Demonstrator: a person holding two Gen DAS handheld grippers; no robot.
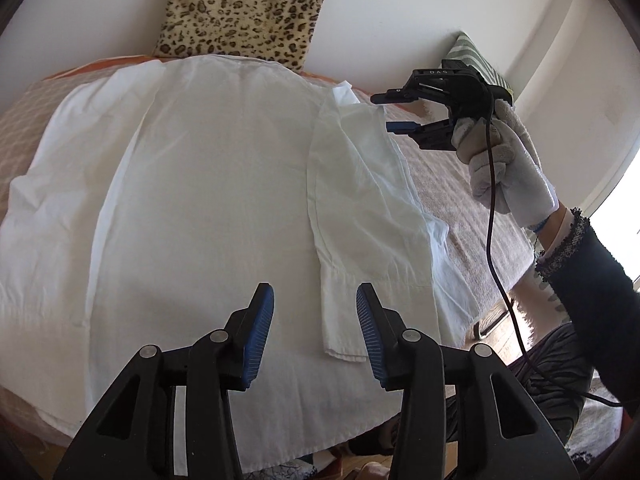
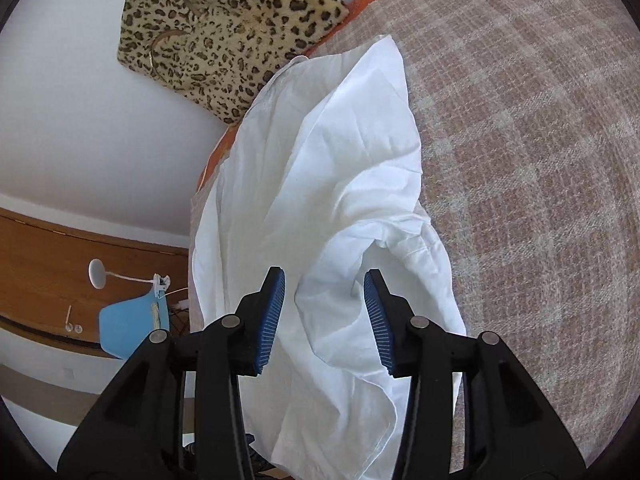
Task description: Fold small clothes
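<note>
So both my left gripper [image 1: 315, 332] and right gripper [image 2: 325, 320] have fingers parted, holding nothing, over the white shirt [image 1: 224, 184] on the bed [image 1: 460, 184].

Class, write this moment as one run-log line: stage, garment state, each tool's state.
stage: folding | white shirt: flat on bed, right sleeve folded inward | left tool: open, empty | right tool: open, empty

The shirt [image 1: 208, 184] is plain white. The bed [image 2: 540, 160] wears a beige-and-cream check cover. The cushion [image 1: 244, 8] is leopard-spotted tan and brown. Both grippers are black with blue ribbed pads [image 1: 260, 336].
</note>
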